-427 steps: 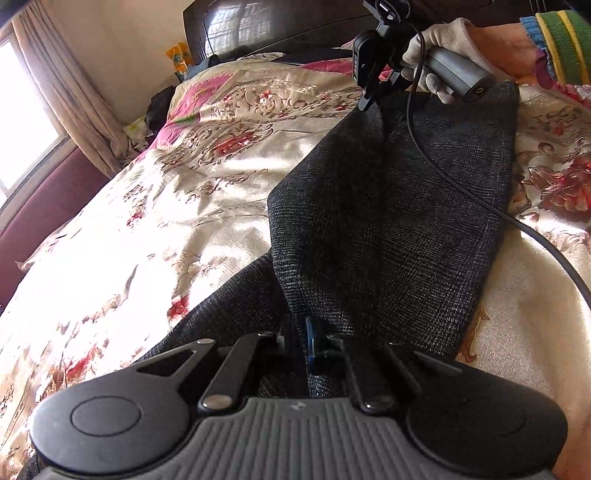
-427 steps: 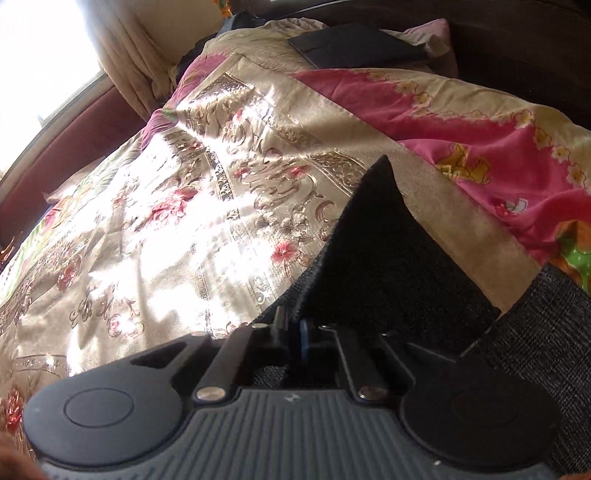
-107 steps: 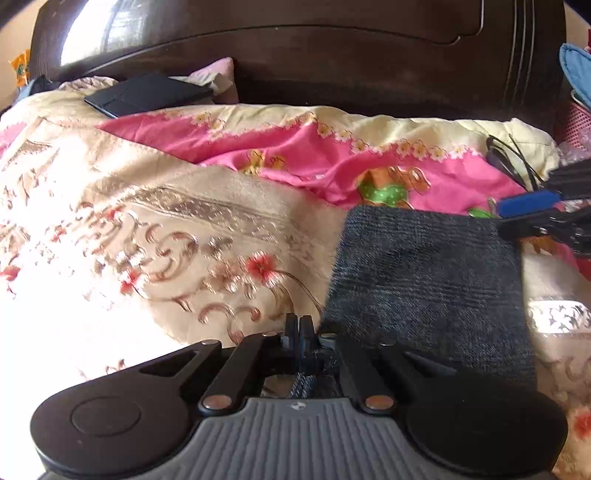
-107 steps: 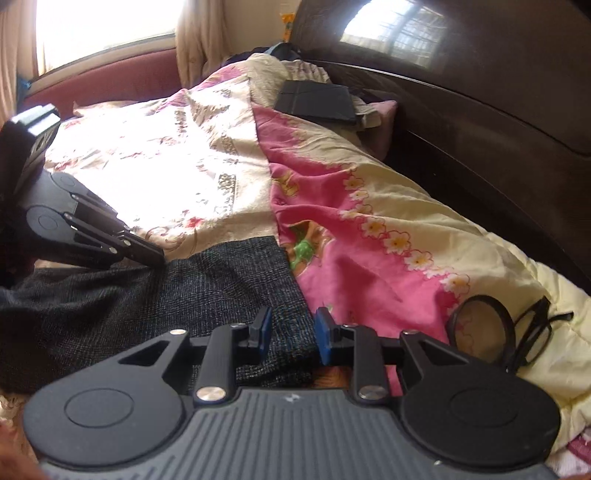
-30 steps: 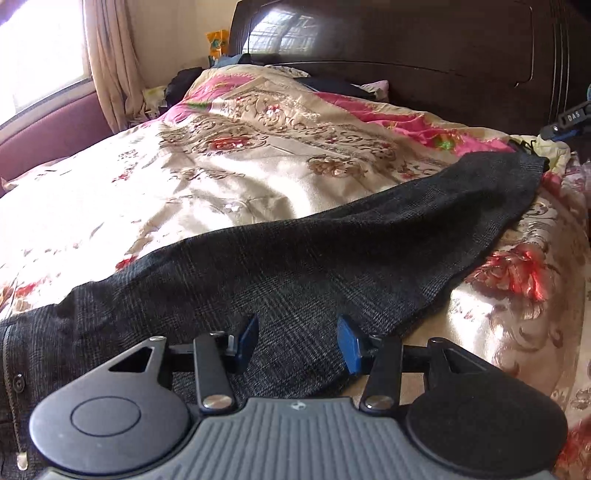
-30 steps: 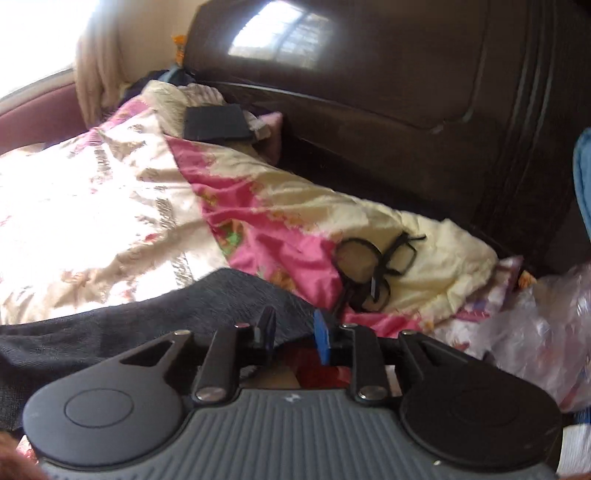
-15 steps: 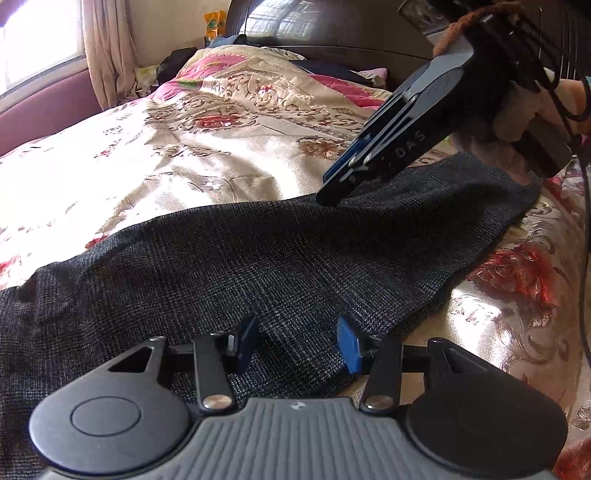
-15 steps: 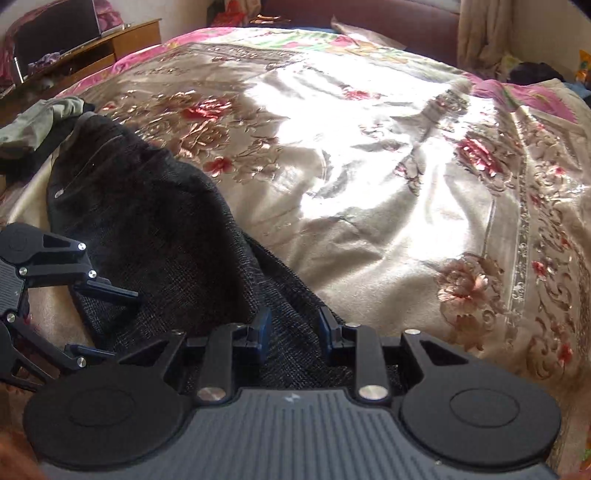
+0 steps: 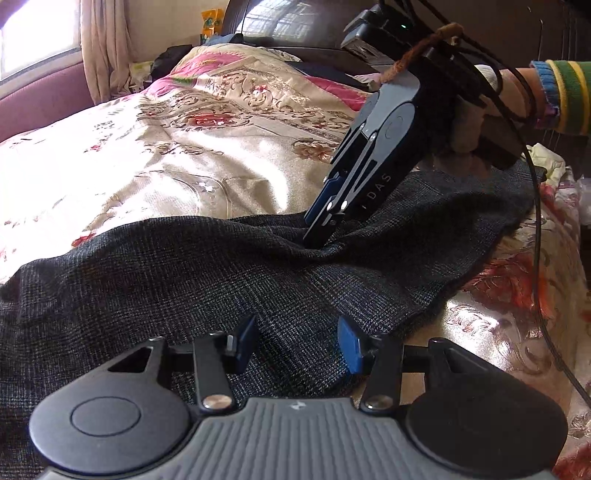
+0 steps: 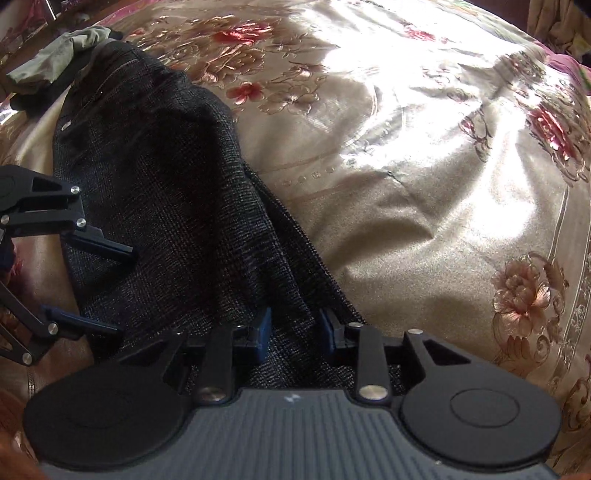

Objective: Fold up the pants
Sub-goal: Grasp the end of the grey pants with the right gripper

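Note:
Dark grey checked pants (image 9: 221, 280) lie lengthwise on the floral bedspread (image 9: 147, 155), legs folded together. My left gripper (image 9: 297, 345) is open, its blue pads over the near edge of the pants. My right gripper (image 9: 318, 236) presses its tips down into the fabric at mid-leg, making a dent. In the right wrist view the right gripper (image 10: 295, 332) is open, its pads straddling a ridge of pants (image 10: 177, 206). The left gripper (image 10: 122, 291) shows at the left, open over the cloth.
A dark wooden headboard (image 9: 461, 18) stands behind. A window and curtain (image 9: 99, 44) are at the left. A green garment (image 10: 55, 59) lies beyond the waistband. A black cable (image 9: 539, 258) hangs from the right gripper across the bedspread.
My right gripper has come down onto the middle of the pants and now presses into the fabric. My left gripper has stayed open at the near edge.

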The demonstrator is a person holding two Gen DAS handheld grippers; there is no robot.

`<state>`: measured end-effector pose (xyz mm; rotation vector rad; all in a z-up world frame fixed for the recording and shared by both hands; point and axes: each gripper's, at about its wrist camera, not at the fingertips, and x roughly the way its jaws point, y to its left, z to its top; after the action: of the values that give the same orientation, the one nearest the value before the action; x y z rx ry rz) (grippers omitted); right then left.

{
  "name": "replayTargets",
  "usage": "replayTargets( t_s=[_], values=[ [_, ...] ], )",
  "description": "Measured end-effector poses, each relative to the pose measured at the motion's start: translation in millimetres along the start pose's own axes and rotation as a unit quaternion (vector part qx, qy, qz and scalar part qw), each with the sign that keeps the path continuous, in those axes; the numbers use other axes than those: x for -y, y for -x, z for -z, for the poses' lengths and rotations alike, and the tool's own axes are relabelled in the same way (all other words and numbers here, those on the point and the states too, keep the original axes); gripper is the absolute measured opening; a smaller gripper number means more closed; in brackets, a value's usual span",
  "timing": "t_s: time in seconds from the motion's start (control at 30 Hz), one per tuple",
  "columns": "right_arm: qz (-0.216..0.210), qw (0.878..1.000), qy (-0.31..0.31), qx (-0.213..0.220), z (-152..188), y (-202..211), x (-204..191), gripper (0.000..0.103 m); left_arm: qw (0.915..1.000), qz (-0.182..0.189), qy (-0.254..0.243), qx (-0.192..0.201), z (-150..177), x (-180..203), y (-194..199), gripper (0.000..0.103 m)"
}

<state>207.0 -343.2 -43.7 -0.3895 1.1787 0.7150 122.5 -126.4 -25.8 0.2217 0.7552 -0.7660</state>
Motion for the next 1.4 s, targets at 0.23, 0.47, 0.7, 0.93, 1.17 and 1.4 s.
replayTargets(
  t_s=[0.23,0.47,0.7,0.93,1.17,1.4],
  values=[
    [0.054,0.998,0.019,-0.012,1.0,-10.4,-22.5,0.013,1.0,0.005,0.006,0.003,0.3,-2.1,-5.1,0.062],
    [0.12,0.992,-0.015,0.031,-0.9,18.9,-15.4,0.007,0.9999,0.009,0.003,0.008,2.2,-2.4,-3.5,0.062],
    [0.149,0.986,-0.042,0.058,3.3,20.1,-13.3,0.023,1.0,0.0,-0.003,0.007,1.7,2.5,-3.9,0.063],
    [0.201,0.959,-0.155,0.122,89.9,93.8,-1.0,0.025,0.9999,0.004,-0.014,0.003,2.1,7.8,-0.3,0.063],
    [0.297,0.905,-0.297,0.07,173.0,96.7,47.3,0.029,0.9995,-0.008,-0.026,-0.015,1.4,12.9,-5.9,0.065],
    [0.204,0.973,-0.079,0.074,130.5,86.5,28.5,0.03,0.9977,-0.025,-0.054,-0.034,-6.0,22.0,-10.5,0.067]
  ],
)
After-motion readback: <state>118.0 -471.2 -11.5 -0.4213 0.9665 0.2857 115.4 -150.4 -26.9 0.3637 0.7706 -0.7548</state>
